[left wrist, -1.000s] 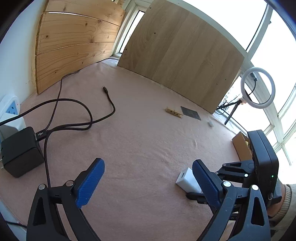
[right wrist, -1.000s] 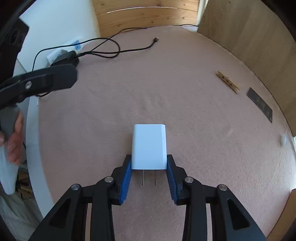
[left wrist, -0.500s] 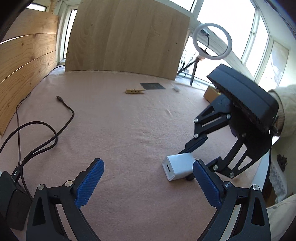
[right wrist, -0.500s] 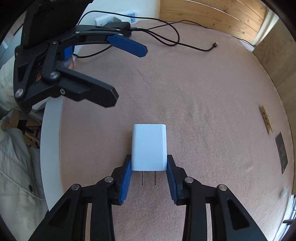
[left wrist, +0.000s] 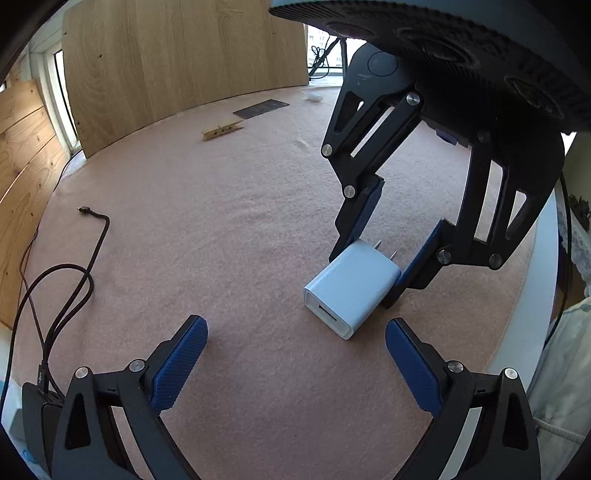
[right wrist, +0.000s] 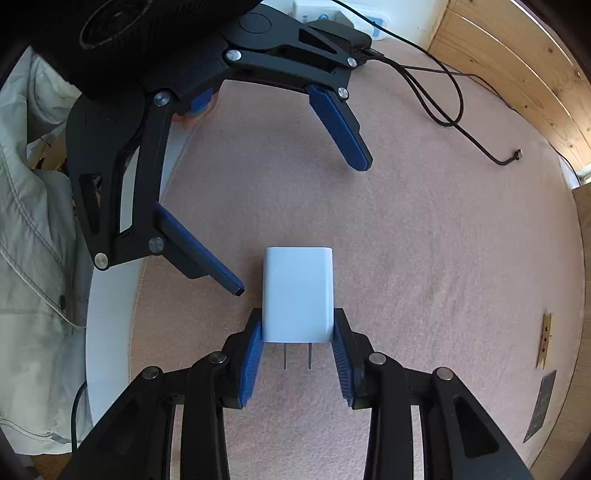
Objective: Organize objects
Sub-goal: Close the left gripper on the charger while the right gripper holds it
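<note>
Both grippers have swung together since a second ago; right gripper (right wrist: 297, 360) clamps the white charger (right wrist: 297, 293) near its prongs on the pink mat (right wrist: 443, 258); left gripper (left wrist: 295, 363) gapes wide, empty, just beside it.

This looks like a home room turned into a makeshift recording bench. A round table (left wrist: 236, 229) covered in pink felt serves as the landmark. Rough pine boards (left wrist: 22, 155) and an oak-look panel (left wrist: 177, 55) stand propped along its far edge, with window frames (left wrist: 62, 92) behind them. A white power strip (right wrist: 354, 9) sits at the table's rim, its black cable (right wrist: 443, 96) trailing across the felt. A wooden clothespin (left wrist: 221, 130) lies near the panel.
</note>
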A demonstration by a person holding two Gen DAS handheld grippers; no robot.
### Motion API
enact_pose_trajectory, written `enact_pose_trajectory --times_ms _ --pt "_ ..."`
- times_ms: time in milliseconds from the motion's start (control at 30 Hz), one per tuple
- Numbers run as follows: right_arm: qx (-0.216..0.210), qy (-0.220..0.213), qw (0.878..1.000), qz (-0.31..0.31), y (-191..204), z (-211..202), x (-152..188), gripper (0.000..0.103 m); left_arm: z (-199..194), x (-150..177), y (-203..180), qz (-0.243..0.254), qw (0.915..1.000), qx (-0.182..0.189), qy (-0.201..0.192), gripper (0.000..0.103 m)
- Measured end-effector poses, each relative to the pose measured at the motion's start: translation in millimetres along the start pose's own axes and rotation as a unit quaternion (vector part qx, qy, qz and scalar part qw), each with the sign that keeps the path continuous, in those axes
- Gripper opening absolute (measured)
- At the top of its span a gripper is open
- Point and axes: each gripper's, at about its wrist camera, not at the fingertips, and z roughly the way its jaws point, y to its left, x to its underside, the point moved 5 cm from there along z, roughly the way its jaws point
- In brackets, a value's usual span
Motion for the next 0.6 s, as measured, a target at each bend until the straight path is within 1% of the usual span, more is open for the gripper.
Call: enact_pose_trajectory --times_ms 100,267,367,467,600 --pt "0.004 -0.008 1.000 -0.005 3 0 0 0.032 -3 13 -1 0.008 1.0000 0.004 0.005 0.099" --pt "0.000 -0.031 0.999 -0.008 14 -3 7 0.032 -11 22 -2 0.005 0.9998 0.018 -0.010 0.099" --pt "-0.002 -0.049 0.999 -0.014 17 -4 12 0.032 -11 23 -9 0.022 0.9996 0.015 -0.006 0.099" --pt "-0.010 -0.061 0.998 -0.033 19 -6 17 0.032 -12 23 -18 0.038 0.9987 0.031 -0.010 0.099" --pt "-0.029 -0.069 0.995 -0.060 16 -8 25 0.032 -11 21 -29 0.064 0.9970 0.042 -0.010 0.098"
